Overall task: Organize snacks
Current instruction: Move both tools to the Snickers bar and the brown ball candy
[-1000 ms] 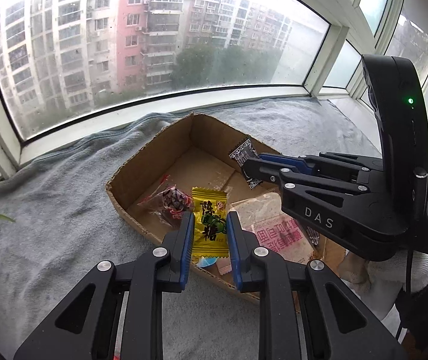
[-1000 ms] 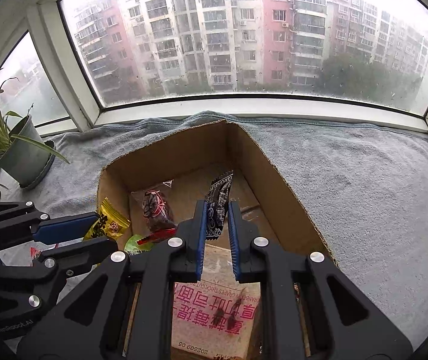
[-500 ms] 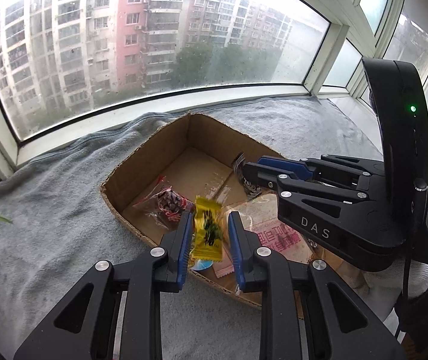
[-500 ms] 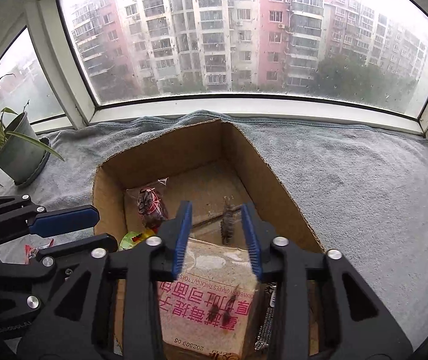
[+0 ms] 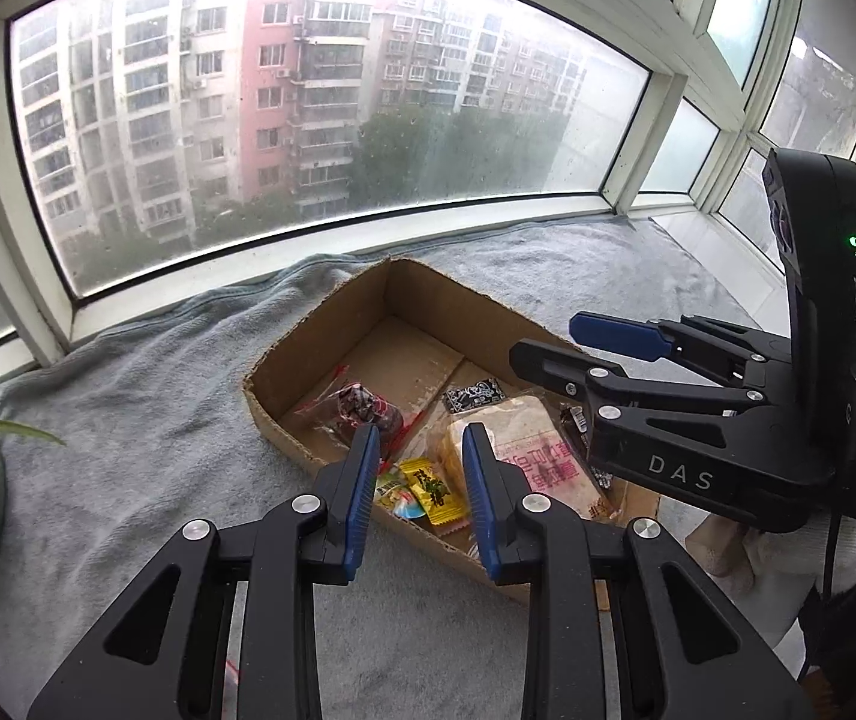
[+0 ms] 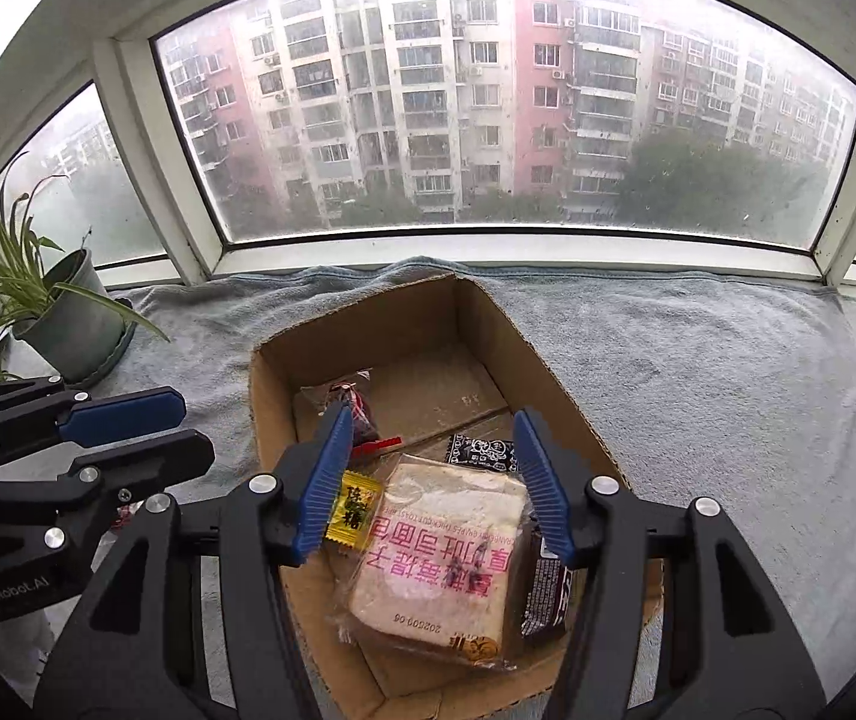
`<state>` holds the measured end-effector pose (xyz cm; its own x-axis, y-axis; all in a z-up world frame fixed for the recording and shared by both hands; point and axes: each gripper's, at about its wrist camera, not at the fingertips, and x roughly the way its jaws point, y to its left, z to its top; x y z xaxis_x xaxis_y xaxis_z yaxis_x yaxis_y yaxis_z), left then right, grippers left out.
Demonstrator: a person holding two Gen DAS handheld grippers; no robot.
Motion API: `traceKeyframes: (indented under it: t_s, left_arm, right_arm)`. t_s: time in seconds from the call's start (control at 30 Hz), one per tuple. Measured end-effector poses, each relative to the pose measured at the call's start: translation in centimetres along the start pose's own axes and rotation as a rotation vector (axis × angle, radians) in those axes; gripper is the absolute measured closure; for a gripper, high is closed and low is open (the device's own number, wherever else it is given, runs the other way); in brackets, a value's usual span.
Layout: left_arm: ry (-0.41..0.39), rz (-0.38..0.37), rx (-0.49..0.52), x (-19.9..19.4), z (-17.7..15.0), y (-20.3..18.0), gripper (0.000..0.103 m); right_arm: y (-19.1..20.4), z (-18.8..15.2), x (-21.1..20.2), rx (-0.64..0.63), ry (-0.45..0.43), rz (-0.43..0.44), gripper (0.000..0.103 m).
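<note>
Only the right wrist view shows the potted plant (image 6: pixel 62 324) at left. Both the left gripper (image 5: pixel 420 489) and right gripper (image 6: pixel 430 480) hover spread and empty above the cardboard box (image 6: pixel 547 372) mid-frame, holding bread packet (image 6: pixel 445 564), yellow candy (image 5: pixel 432 495) and black sachet (image 6: pixel 481 452); grey towel (image 6: pixel 697 372) lies bare at right.

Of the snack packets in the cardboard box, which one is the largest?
The clear-wrapped toast packet with pink lettering. It dwarfs the yellow candy, the black patterned sachet and the dark red-tied packet.
</note>
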<state>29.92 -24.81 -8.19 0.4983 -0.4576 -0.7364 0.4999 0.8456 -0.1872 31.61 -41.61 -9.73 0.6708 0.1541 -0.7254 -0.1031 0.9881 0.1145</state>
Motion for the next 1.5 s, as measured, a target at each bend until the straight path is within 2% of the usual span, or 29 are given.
traceKeyframes:
  t_s: [0.33,0.47,0.5,0.73,0.83,0.93,1.07,1.13,1.27,1.4,1.43,1.5]
  left_arm:
    - [-0.105,0.066,0.006,-7.8,-1.2,1.2,0.076]
    - [-0.158,0.112,-0.011,-12.1,-2.7,2.8,0.076]
    - [-0.173,0.125,-0.021,-13.2,-3.1,3.4,0.076]
    - [-0.258,0.19,-0.12,-21.1,-7.4,7.9,0.076]
    - [-0.271,0.231,-0.147,-23.8,-9.8,9.5,0.076]
    - [-0.252,0.263,-0.179,-25.4,-12.7,11.1,0.076]
    - [-0.187,0.276,-0.242,-25.5,-16.8,12.5,0.073]
    - [-0.147,0.268,-0.276,-25.0,-19.0,12.9,0.069]
    - [-0.078,0.236,-0.345,-23.7,-23.2,13.1,0.069]
    - [-0.022,0.196,-0.378,-22.0,-25.9,12.3,0.069]
    - [-0.007,0.189,-0.379,-21.5,-26.4,12.1,0.069]
    - [0.025,0.173,-0.364,-20.8,-27.0,11.5,0.069]
  right_arm:
    - [3.5,-1.8,-6.5,0.011,-0.083,0.067,0.042]
    - [5.1,-3.0,-9.0,0.003,-0.114,0.11,0.029]
    - [5.6,-3.3,-9.5,0.002,-0.12,0.122,0.028]
    - [9.5,-6.4,-11.2,-0.025,-0.124,0.254,0.028]
    - [11.8,-8.0,-11.7,-0.053,-0.121,0.327,0.022]
    - [14.3,-9.5,-11.6,-0.11,-0.096,0.356,0.021]
    - [17.3,-12.1,-10.5,-0.173,-0.009,0.378,0.021]
    - [18.6,-13.5,-9.7,-0.206,0.045,0.388,0.021]
    - [20.9,-16.9,-8.7,-0.252,0.137,0.426,0.021]
    - [23.5,-20.2,-7.9,-0.324,0.236,0.485,0.021]
    - [24.0,-20.9,-7.8,-0.348,0.248,0.49,0.022]
    - [25.0,-22.0,-7.8,-0.385,0.264,0.503,0.034]
